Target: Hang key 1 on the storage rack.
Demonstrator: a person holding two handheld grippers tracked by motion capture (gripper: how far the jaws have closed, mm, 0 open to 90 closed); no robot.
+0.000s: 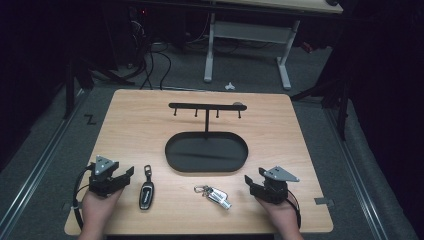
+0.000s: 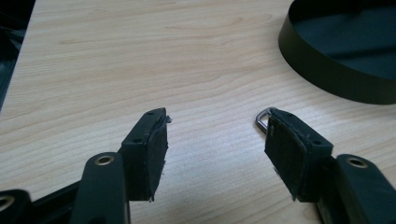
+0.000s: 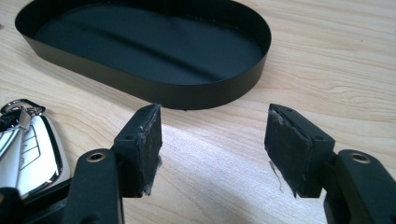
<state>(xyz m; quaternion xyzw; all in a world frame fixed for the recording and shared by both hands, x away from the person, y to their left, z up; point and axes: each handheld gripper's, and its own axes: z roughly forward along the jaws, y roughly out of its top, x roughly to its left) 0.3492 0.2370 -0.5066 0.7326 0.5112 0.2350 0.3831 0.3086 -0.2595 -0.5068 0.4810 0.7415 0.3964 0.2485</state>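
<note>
Along the bottom edge of the high view, my two hands rest on the wooden table [image 1: 150, 125], one at each lower corner. My left gripper [image 1: 112, 177] has its jaws spread and nothing between them; my right gripper [image 1: 260, 185] is spread the same way and equally bare. Between them, low in the frame, lie the two things I am about to deal with: the black key fob [image 1: 146, 191] left of centre, just beside my left gripper, and the silver key fob [image 1: 216, 194] right of centre, near my right gripper. Above them, in the middle of the frame, stands the black oval tray [image 1: 172, 159] with its hook rack [image 1: 206, 106] rising behind.

I judge the trouble lies in the pickup. Both fobs lie flat on the wood, so my pads may skid over a smooth shell and push it away instead of closing on it. In the right gripper view the silver key fob [image 3: 28, 144] sits at the lower left, outside my jaws, so closing now would catch nothing. In the left gripper view a metal ring [image 2: 263, 118] peeks from behind the right-hand pad; gripping that loop alone would let the fob swing and slip. A fob dragged towards the bottom edge could also drop off the table.
</note>
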